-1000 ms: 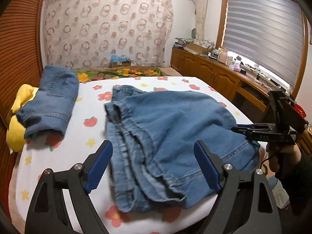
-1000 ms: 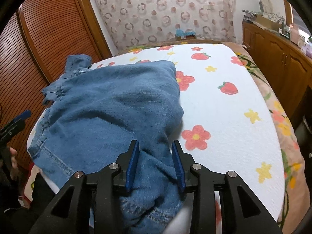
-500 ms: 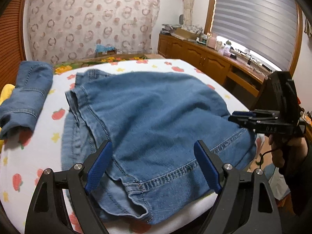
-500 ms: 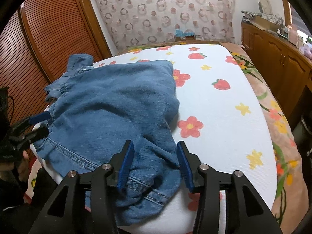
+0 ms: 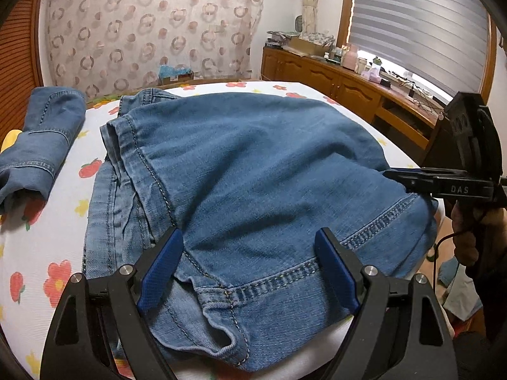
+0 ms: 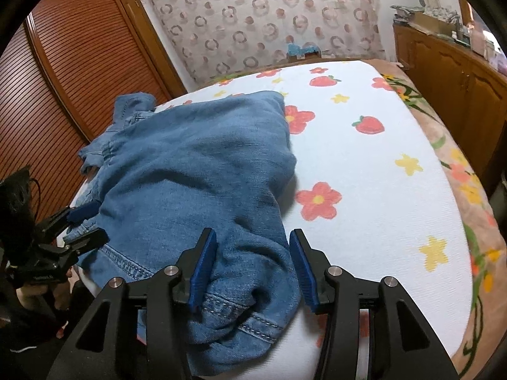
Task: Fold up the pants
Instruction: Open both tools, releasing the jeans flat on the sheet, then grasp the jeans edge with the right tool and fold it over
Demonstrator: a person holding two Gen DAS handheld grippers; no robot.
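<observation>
Blue denim pants (image 5: pixel 247 171) lie folded over on the flowered bed sheet (image 5: pixel 41 240), hems toward me at the near edge. They also show in the right wrist view (image 6: pixel 190 177). My left gripper (image 5: pixel 250 266) is open, its blue pads (image 5: pixel 161 269) straddling the near-left hem corner without holding it. My right gripper (image 6: pixel 252 259) is open over the other hem corner, the cloth lying loose between its pads (image 6: pixel 202 259). Each gripper shows in the other's view: the right one (image 5: pixel 408 177) at the right, the left one (image 6: pixel 85 221) at the left.
A second folded denim garment (image 5: pixel 38 142) lies on the bed's far left over something yellow (image 5: pixel 9 136). A wooden sideboard (image 5: pixel 348 95) with clutter runs along the right under a blinded window. A slatted wooden wardrobe (image 6: pixel 63 88) stands left of the bed.
My right gripper has opened and let go of the hem, which now lies on the bed. My left gripper has moved forward and down over the near hem, staying open.
</observation>
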